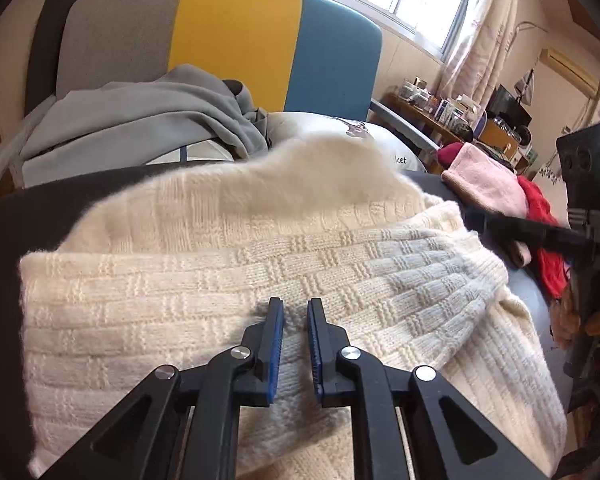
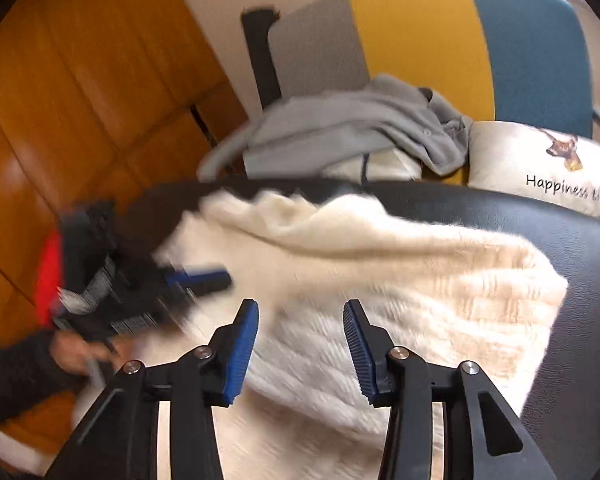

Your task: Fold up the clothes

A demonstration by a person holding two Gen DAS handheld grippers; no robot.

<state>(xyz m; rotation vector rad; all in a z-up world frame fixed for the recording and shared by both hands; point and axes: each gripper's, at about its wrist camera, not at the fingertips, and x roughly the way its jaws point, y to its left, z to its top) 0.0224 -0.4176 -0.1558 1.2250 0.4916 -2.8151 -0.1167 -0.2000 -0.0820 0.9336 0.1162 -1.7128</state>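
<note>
Here, both grippers hover with nothing grasped above a cream knitted sweater (image 1: 260,264), left gripper (image 1: 296,304) fingers narrowly parted, right gripper (image 2: 301,306) fingers wide apart.

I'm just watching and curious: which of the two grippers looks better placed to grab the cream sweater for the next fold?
Probably the right gripper: its jaws stand wide open over the cream sweater, ready to close. The left gripper hangs over the knit with only a narrow gap, gripping nothing.
</note>
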